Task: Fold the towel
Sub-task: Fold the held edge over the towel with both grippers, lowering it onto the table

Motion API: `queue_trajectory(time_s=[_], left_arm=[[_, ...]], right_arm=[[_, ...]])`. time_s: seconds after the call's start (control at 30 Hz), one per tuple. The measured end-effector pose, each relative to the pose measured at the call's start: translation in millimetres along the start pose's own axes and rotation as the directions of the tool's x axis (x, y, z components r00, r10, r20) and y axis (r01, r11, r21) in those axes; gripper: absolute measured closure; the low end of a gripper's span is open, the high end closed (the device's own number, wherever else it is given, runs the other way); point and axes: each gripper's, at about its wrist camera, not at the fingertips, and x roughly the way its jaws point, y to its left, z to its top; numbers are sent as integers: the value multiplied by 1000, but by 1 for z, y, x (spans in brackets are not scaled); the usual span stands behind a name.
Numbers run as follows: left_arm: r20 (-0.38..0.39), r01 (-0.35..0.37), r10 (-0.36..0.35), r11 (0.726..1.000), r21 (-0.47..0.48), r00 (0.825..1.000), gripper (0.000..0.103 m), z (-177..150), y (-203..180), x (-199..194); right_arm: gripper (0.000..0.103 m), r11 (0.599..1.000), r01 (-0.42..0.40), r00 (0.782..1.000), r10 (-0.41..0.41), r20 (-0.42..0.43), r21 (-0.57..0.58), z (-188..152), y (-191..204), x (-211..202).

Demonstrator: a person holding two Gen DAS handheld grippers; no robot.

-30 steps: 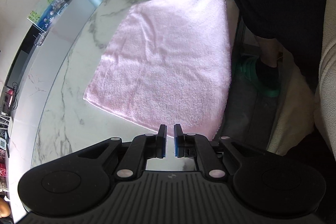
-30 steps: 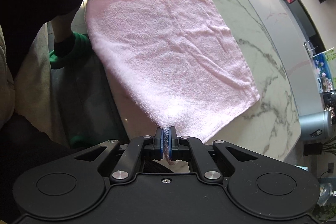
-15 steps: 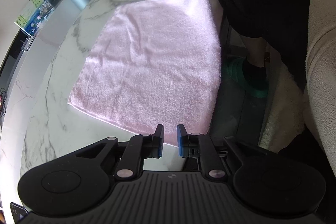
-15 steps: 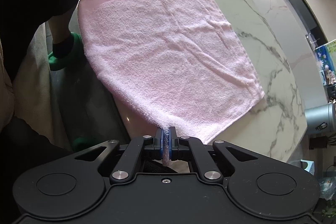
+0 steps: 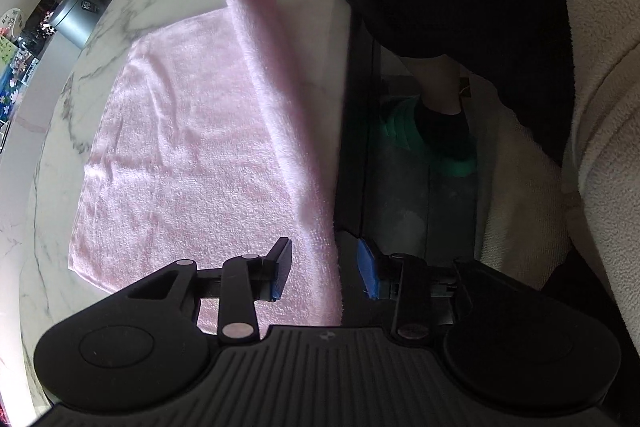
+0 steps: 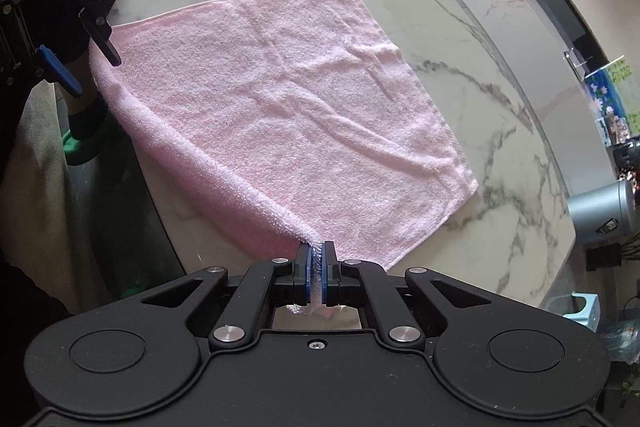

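A pink towel (image 6: 288, 115) lay spread on a marble table (image 6: 500, 115) at centre frame. The right gripper (image 6: 318, 263) pinched one near corner (lifted off the stone), while the left gripper (image 5: 324, 267) was opening, the towel's edge between its fingers but not pressed.

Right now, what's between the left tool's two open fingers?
The pink terry towel's near edge lies between the opening left fingers, pads not pressing it, in the left wrist view.
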Motion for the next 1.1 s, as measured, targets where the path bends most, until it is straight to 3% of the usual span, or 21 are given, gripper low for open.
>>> queue_trajectory(time_s=[0.13, 0.27, 0.5, 0.77, 1.1], left_arm=[[-26, 21, -22, 999, -34, 999, 69, -1, 3, 11], [-52, 29, -31, 998, -57, 998, 82, -2, 4, 19], [-67, 16, -23, 994, -109, 998, 97, -3, 10, 17], [-68, -11, 2, 991, -134, 998, 98, -9, 8, 7], [-71, -111, 100, 980, -163, 992, 98, -12, 24, -18]], right_arm=[[100, 1000, 3, 1000, -3, 5, 8, 0, -3, -1], [101, 1000, -2, 1000, 2, 6, 16, 0, -3, 0], [101, 1000, -12, 1000, 12, -7, 17, -4, -1, 3], [100, 1000, -20, 1000, 21, -16, 17, -11, 5, 1], [101, 1000, -7, 1000, 7, -16, 14, -13, 0, 0]])
